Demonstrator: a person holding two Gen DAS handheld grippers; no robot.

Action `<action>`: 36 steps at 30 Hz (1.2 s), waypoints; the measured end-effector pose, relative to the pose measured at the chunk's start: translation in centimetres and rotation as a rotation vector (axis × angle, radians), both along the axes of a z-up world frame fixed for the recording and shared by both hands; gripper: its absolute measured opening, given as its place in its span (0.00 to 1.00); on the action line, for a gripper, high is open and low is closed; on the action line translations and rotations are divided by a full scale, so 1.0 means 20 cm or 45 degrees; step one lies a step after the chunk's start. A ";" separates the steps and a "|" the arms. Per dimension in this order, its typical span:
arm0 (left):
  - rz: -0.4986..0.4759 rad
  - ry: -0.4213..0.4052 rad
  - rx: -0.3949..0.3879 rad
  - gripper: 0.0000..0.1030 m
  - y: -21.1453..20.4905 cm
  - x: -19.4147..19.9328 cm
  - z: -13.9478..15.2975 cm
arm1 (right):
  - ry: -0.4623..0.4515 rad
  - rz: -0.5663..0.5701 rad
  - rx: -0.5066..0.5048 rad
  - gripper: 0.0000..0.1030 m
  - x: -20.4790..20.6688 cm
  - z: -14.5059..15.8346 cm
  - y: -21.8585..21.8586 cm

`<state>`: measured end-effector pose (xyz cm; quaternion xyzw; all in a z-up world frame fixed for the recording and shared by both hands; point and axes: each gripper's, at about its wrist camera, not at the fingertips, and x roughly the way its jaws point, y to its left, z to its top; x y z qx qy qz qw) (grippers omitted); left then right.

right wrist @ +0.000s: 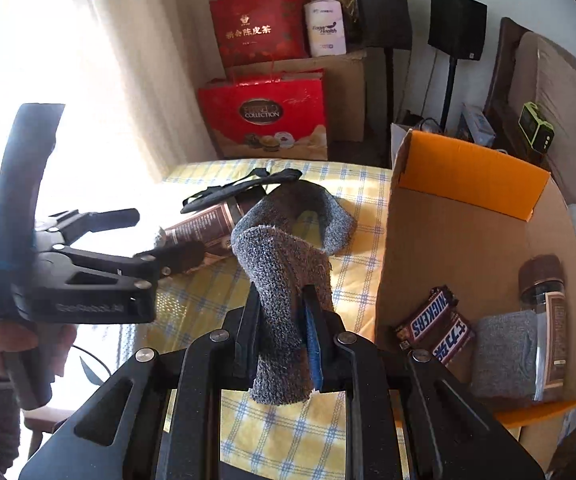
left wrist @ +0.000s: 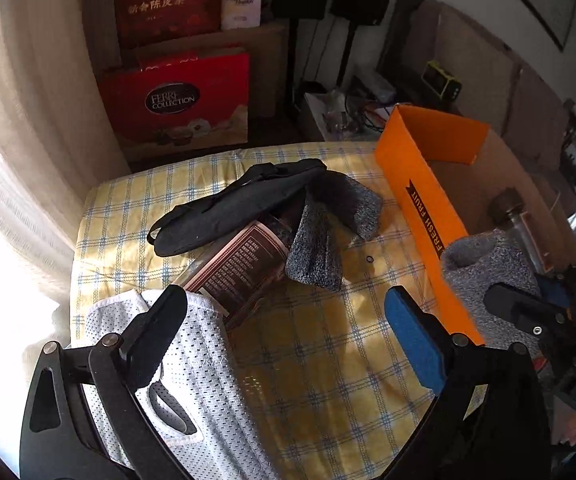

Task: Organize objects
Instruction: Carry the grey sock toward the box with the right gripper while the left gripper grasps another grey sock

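The big orange cardboard box [right wrist: 468, 216] stands at the right side of the tabletop with the yellow checked cloth [left wrist: 328, 360], and it already keeps a folded grey knitted piece [right wrist: 504, 356], a brown-capped jar with a dark label [right wrist: 548, 320] and two Snickers bars [right wrist: 436, 328]. I judge you are about half way.

On the cloth there are left a long black fabric pouch with a strap [left wrist: 239, 204], a white mesh cloth [left wrist: 199, 380], a second dark-labelled jar lying on its side [left wrist: 239, 268] and more grey knitted pieces [left wrist: 316, 248].

Your right tool [right wrist: 283, 344] has its jaws closed on one grey knitted sock [right wrist: 283, 292], lifted beside the box wall. Your left tool [left wrist: 283, 328] is wide open and holds nothing; it hangs over the mesh cloth.
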<state>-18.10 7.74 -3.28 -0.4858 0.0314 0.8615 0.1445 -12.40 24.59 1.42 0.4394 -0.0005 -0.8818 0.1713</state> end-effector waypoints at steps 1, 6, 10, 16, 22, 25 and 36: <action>-0.013 0.002 -0.030 0.90 0.04 -0.01 -0.01 | 0.008 -0.008 -0.011 0.18 0.01 0.03 0.02; -0.054 0.016 -0.186 0.80 0.20 -0.04 -0.10 | 0.033 -0.088 -0.037 0.18 0.04 0.14 0.13; -0.063 0.067 -0.333 0.75 0.30 -0.05 -0.17 | 0.044 -0.122 -0.037 0.18 0.05 0.18 0.21; 0.011 0.094 -0.331 0.61 0.30 -0.06 -0.25 | 0.045 -0.165 -0.045 0.18 0.07 0.19 0.28; 0.015 0.080 -0.322 0.05 0.30 -0.06 -0.27 | 0.024 -0.188 -0.058 0.18 0.06 0.15 0.34; -0.005 0.080 -0.244 0.01 0.28 -0.05 -0.25 | 0.013 -0.194 -0.061 0.18 0.06 0.13 0.35; -0.113 0.164 -0.029 0.00 0.29 0.07 0.10 | 0.018 -0.245 -0.081 0.18 0.05 0.13 0.43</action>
